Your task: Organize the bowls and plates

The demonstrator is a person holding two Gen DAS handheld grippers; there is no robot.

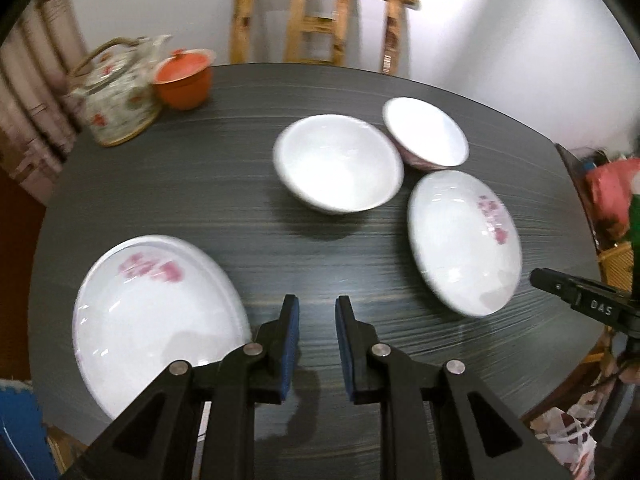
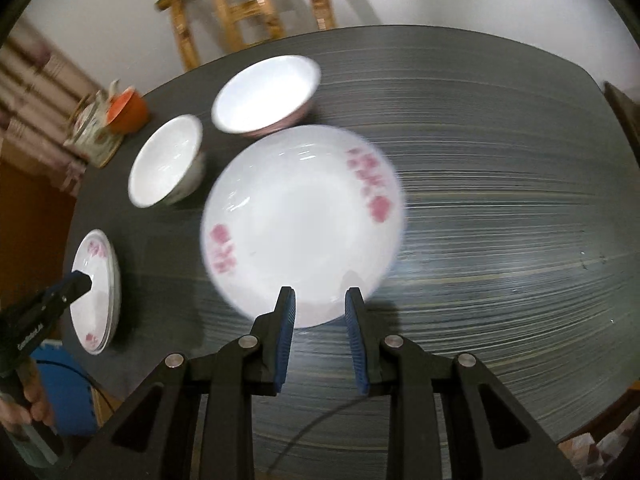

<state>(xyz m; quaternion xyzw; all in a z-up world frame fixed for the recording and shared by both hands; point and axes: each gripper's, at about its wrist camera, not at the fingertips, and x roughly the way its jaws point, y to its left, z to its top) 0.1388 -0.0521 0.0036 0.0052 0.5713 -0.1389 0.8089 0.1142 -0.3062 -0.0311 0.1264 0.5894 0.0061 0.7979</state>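
Both grippers are spread and hold nothing: the left gripper (image 1: 317,312) hovers over the dark table (image 1: 200,208) beside the plate stack (image 1: 152,320); the right gripper (image 2: 320,304) hangs over the single plate's (image 2: 300,220) near edge. Both bowls, the white bowl (image 1: 340,164) and pink bowl (image 1: 426,132), look bare inside.

Black angular left gripper (image 1: 317,308), right gripper (image 2: 320,300): blue ribbed pads, silver screws, white lettering.
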